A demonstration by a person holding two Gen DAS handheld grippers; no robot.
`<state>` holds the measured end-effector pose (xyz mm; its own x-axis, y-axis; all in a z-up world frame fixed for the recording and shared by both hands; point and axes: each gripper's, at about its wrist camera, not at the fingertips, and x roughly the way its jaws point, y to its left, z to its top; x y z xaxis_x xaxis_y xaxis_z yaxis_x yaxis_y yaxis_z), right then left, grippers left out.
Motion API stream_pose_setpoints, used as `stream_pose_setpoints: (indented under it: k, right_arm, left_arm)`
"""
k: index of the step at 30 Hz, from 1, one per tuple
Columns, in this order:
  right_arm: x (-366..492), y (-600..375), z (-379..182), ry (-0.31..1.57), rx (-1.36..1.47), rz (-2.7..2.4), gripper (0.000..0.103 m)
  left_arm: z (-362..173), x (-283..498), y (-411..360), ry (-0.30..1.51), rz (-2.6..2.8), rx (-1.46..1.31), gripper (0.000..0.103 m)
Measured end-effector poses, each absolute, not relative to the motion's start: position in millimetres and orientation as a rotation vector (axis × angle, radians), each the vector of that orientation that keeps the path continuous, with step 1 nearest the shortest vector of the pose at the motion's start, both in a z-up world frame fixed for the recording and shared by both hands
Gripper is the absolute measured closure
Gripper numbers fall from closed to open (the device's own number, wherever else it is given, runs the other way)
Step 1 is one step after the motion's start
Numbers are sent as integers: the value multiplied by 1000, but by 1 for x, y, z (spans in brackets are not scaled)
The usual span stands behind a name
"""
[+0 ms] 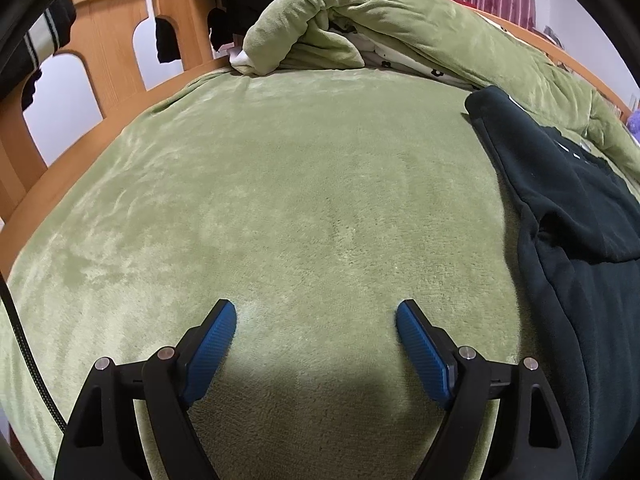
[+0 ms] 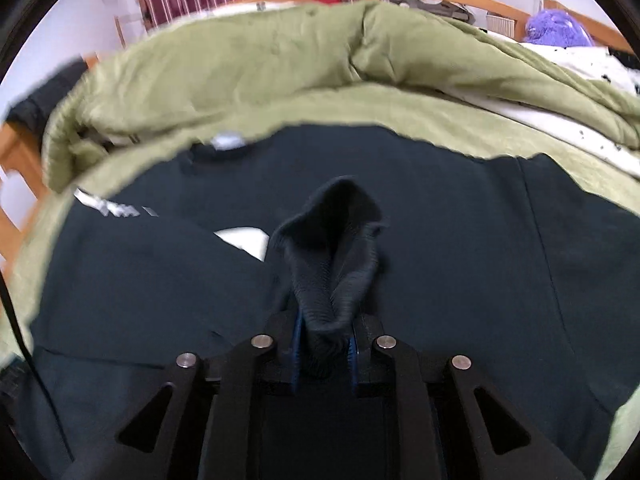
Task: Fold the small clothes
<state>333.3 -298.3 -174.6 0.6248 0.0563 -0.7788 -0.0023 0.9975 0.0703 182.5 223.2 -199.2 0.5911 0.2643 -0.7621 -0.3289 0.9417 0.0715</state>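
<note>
A dark sweatshirt (image 2: pixel 460 248) lies spread on a green fleece bed cover (image 2: pixel 260 76). My right gripper (image 2: pixel 324 344) is shut on the ribbed cuff (image 2: pixel 336 248) of its sleeve, which stands bunched up between the blue pads above the garment's body. A white label (image 2: pixel 228 141) shows at the collar at the far edge. In the left wrist view the same sweatshirt (image 1: pixel 568 216) lies at the right. My left gripper (image 1: pixel 316 320) is open and empty over bare green cover (image 1: pixel 280 200), left of the garment.
A rolled green blanket (image 1: pixel 320 28) lies at the far side of the bed. A wooden bed rail (image 1: pixel 108 44) with dark clothes hung on it runs along the left. A purple plush thing (image 2: pixel 556 28) sits far right.
</note>
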Motion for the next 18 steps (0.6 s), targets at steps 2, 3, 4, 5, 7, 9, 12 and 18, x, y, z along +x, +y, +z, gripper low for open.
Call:
stream_pose_setpoints:
  k: [2,3,4,5,7,9,12,18]
  right_arm:
    - [328,-307,-172,903,47,-22,74]
    - [326,-308,-169,908,51,-31,74]
    - [324,-311,-165,911,55,-33,74]
    - [319,-314,-158,910,45,-47,74]
    - [308,-319,-143,885,28,-64,74]
    - [296,-325,-128,864,34,-54,74]
    - [278,-340,-108,845,42,-49,71]
    - [240,-395,-79,807,9,-85,53]
  left_arm:
    - [-195,183,221,871,351,-84,21]
    - [-192,183,219,865,343,-97,21]
    - [-188,183,218,858,330,-121,21]
    - [-183,183,215,850,315,-144,21]
    - [-174,183,206,830,297,-165,21]
    - [-163,184,195,806,279,-163,21]
    - [-152,189,175,789,235,-150,21]
    - [-159,194,138,793,183,-113,21]
